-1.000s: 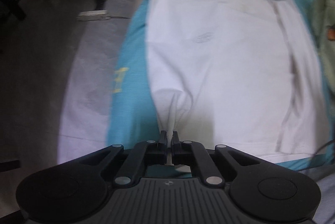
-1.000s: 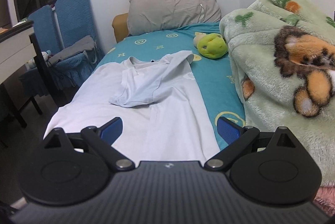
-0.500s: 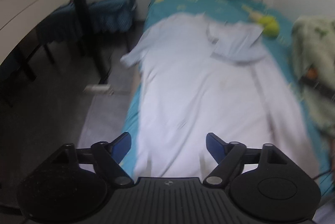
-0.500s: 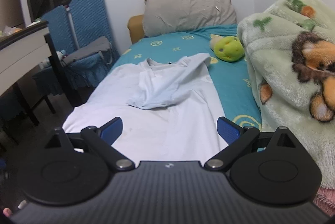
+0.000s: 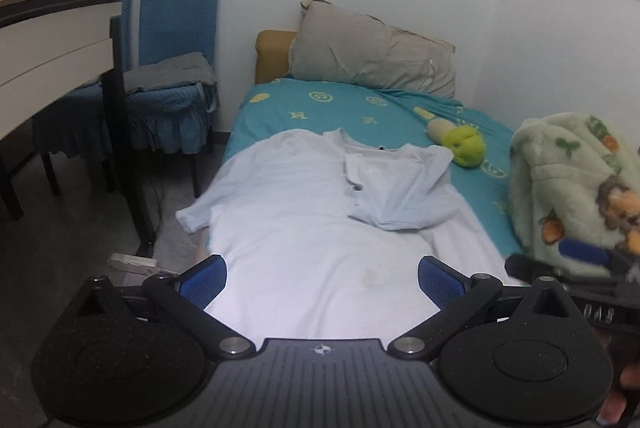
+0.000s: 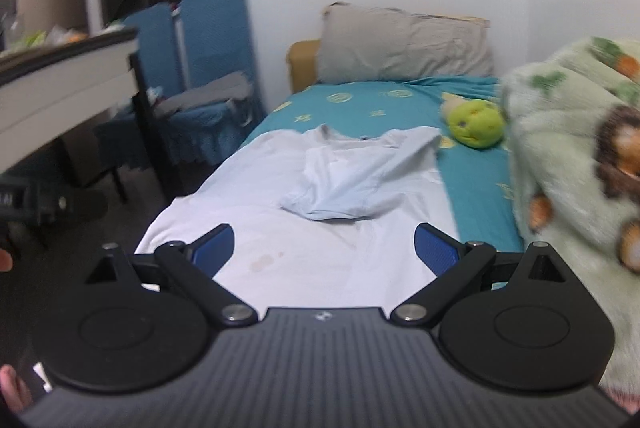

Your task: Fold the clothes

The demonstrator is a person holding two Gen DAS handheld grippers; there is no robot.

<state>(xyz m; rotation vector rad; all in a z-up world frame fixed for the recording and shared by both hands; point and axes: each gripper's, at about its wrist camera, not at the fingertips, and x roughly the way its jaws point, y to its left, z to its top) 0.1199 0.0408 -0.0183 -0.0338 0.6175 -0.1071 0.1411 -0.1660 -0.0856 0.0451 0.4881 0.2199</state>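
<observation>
A white T-shirt lies spread lengthwise on the bed, collar at the far end. Its right sleeve is folded in over the chest; the left sleeve hangs over the bed's left edge. The shirt also shows in the right wrist view. My left gripper is open and empty, held above the shirt's near hem. My right gripper is open and empty, also above the near part of the shirt. The right gripper's side shows in the left wrist view.
The bed has a teal sheet, a grey pillow at the head and a green plush toy. A fleecy green blanket is heaped on the right. Blue chairs and a desk stand to the left.
My left gripper let go of the shirt's near hem, opened, and rose and tilted up to look along the bed. The right gripper stayed open and drifted slightly.
</observation>
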